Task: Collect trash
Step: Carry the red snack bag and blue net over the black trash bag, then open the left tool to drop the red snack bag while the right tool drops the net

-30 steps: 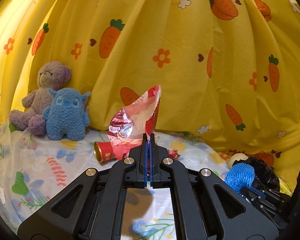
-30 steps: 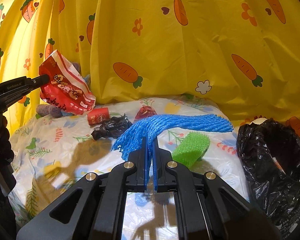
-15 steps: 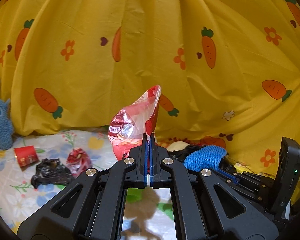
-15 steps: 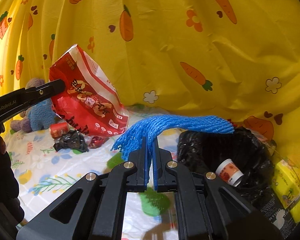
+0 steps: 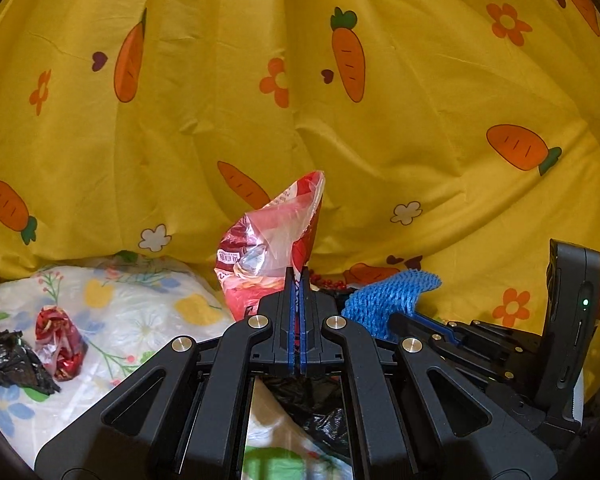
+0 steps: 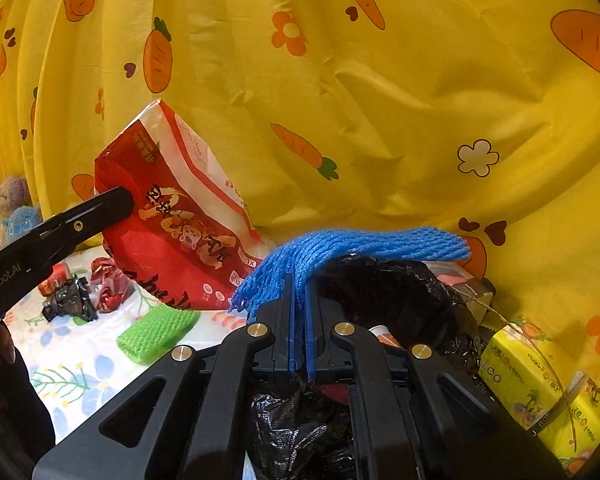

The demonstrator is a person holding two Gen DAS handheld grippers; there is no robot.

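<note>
My left gripper (image 5: pixel 298 276) is shut on a red snack bag (image 5: pixel 272 240), held up in the air; the bag also shows in the right wrist view (image 6: pixel 180 220). My right gripper (image 6: pixel 299 280) is shut on a blue foam net (image 6: pixel 340 246) and holds it over the open black trash bag (image 6: pixel 400 292). The net also shows in the left wrist view (image 5: pixel 392 292), to the right of the snack bag. The black trash bag lies under my left gripper too (image 5: pixel 320 408).
On the floral sheet (image 5: pixel 140 320) lie a crumpled black wrapper (image 5: pixel 12 364), a red foil wrapper (image 5: pixel 60 340) and a green foam net (image 6: pixel 156 332). Yellow tissue packs (image 6: pixel 540 384) sit right of the trash bag. A yellow carrot curtain (image 5: pixel 300 100) hangs behind.
Both grippers have swung right with their loads, from over the sheet toward the black trash bag. The plush toys have slid out of the left view. The blue net now hangs above the bag's mouth.
</note>
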